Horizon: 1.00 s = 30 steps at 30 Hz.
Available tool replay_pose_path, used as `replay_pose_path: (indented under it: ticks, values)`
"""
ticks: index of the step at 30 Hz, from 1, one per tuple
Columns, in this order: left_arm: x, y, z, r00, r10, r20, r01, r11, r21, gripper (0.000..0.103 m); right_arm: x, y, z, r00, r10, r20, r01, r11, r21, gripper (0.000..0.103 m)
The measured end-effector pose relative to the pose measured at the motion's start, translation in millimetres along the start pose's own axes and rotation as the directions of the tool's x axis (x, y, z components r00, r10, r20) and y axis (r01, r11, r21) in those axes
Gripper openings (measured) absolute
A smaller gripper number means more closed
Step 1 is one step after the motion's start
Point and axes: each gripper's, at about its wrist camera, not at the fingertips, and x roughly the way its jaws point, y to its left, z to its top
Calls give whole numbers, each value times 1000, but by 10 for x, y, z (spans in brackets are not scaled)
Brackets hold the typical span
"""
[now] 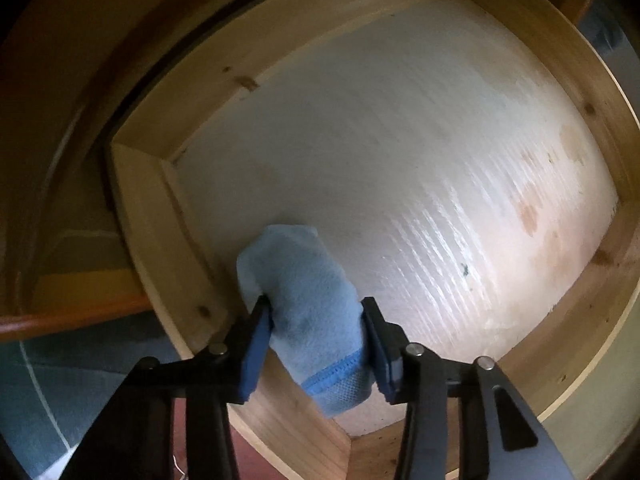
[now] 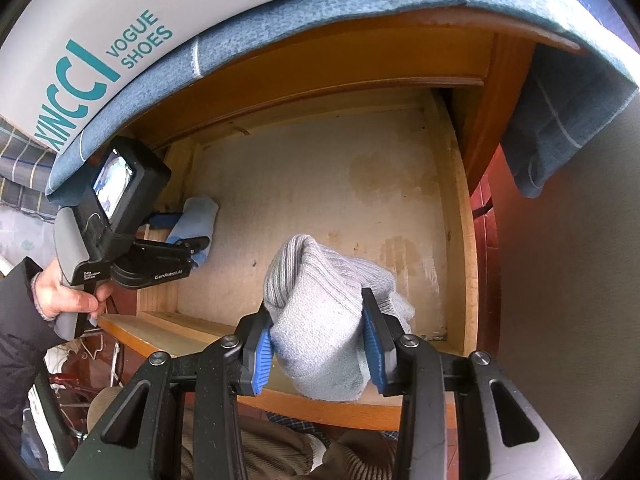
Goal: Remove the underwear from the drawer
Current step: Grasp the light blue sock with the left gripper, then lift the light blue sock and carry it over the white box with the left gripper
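The blue roll [image 1: 304,304] of soft cloth is lying at about seven o'clock on the drawer floor in the left wrist view, tucked against the drawer's wooden side wall [image 1: 176,240]. The left gripper [image 1: 316,320] is straddling it from above, jaws partly closed, both pads appearing to press into the fabric. In the right wrist view the same roll [image 2: 196,216] is showing at nine o'clock, with the left gripper [image 2: 188,236] around it.

The grey roll [image 2: 324,320] is sitting at the centre of the right wrist view, pinched between the nearly closed jaws of the right gripper [image 2: 320,344] and hanging over the drawer's front edge [image 2: 192,336], seemingly lifted off the floor.

To do this step well, the left hand is probably best squeezing firmly across the middle of the roll so it does not unroll, then lifting straight up, keeping clear of the side wall before swinging outward. The right hand should be holding its grip steady meanwhile.

The drawer [image 2: 460,240] otherwise shows a stained pale floor. A blue cloth [image 2: 360,12] is draping over the cabinet top above, under a white shoe box [image 2: 160,12].
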Motion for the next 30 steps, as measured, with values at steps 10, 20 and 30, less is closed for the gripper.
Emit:
replay_pose_path:
  ticks: [10, 20, 30]
  values:
    - [-151, -7, -265, 1000, -23, 16, 24, 996, -81, 38, 18, 41, 6, 1000, -13, -5, 13, 1000, -18, 36]
    - [-364, 17, -587, 996, -61, 60, 71, 979, -189, 38, 4, 14, 6, 1000, -19, -7, 19, 999, -30, 36]
    - [-680, -119, -886, 991, -23, 129, 60, 954, -294, 38, 0, 4, 2, 1000, -21, -2, 21, 999, -29, 36]
